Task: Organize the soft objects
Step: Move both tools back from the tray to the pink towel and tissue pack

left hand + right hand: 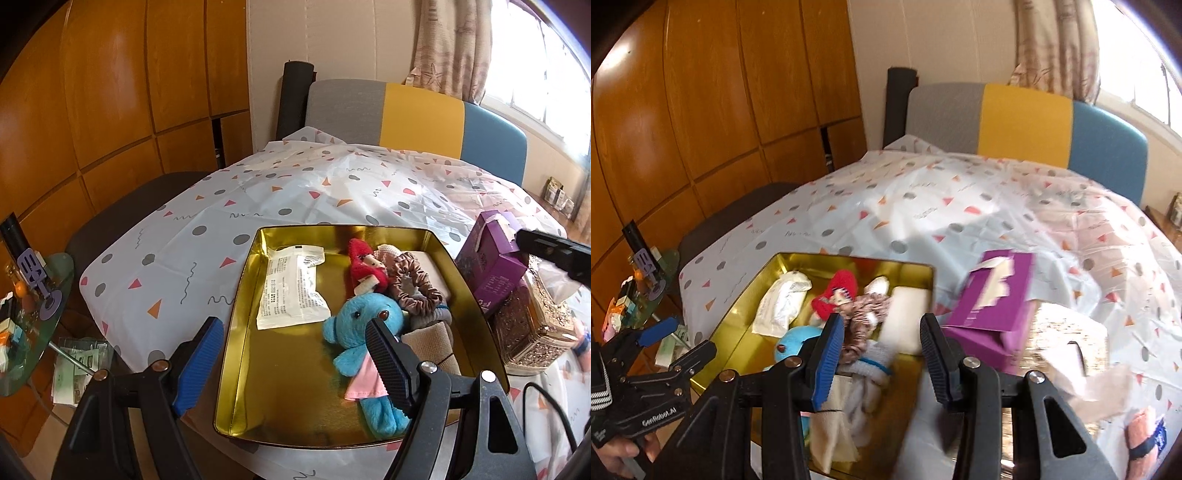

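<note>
A gold tin tray (240, 354) sits on the patterned tablecloth. In it lie a white packet (291, 288), a red doll (365, 267), a brown scrunchie (413, 286), a blue plush elephant in a pink dress (365, 332), a grey sock (432, 317) and a beige cloth (432, 345). My left gripper (291, 362) is open and empty above the tray's near left part. My right gripper (882, 365) is open and empty above the tray's (738, 332) right side, over the scrunchie (864, 321), a white pad (907, 321) and pale cloths (860, 402).
A purple box (491, 266) rests on a gold glittery tissue box (532, 328) right of the tray. A chair back in grey, yellow and blue (417, 118) stands behind the table. A glass side table with clutter (29, 317) is at the left. A pink item (1145, 435) lies at the right.
</note>
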`<action>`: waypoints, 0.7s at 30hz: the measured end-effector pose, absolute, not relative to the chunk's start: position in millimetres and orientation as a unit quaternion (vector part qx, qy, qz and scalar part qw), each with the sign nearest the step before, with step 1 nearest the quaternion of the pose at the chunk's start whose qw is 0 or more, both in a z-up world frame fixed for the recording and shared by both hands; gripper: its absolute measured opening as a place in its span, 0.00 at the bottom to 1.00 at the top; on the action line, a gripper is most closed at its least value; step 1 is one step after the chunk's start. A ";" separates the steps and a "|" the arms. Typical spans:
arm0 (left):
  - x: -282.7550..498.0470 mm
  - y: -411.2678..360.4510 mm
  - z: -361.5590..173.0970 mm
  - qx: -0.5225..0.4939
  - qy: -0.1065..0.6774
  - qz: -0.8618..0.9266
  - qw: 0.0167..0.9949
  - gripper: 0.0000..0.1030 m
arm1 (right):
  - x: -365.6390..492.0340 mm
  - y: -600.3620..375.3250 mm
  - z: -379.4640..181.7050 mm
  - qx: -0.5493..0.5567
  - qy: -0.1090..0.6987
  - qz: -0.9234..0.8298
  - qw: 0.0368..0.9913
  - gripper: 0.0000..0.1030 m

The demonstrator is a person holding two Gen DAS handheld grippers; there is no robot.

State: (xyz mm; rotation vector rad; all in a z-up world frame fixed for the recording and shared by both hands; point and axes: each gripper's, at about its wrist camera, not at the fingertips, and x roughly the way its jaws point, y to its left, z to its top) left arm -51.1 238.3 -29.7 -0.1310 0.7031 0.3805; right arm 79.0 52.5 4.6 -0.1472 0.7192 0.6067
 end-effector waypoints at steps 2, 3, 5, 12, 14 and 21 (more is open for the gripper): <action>-51.3 236.9 -28.1 -0.061 0.340 0.183 0.921 0.77 | 76.8 37.2 11.3 -0.065 0.336 0.283 0.896 0.42; -51.3 236.0 -27.5 -0.060 0.339 0.182 0.921 0.77 | 76.2 28.8 14.4 -0.063 0.332 0.277 0.899 0.42; -51.1 233.4 -26.5 -0.058 0.338 0.178 0.922 0.77 | 76.2 9.1 20.8 -0.056 0.323 0.261 0.908 0.42; -48.7 221.8 -21.4 -0.050 0.337 0.160 0.926 0.77 | 85.0 -77.5 34.3 -0.027 0.314 0.168 0.934 0.42; -48.2 217.0 -18.7 -0.046 0.335 0.153 0.929 0.77 | 89.1 -106.8 34.8 -0.017 0.318 0.135 0.938 0.42; -43.2 192.4 -4.8 -0.026 0.326 0.116 0.938 0.77 | 98.3 -212.4 20.2 0.026 0.338 0.010 0.941 0.42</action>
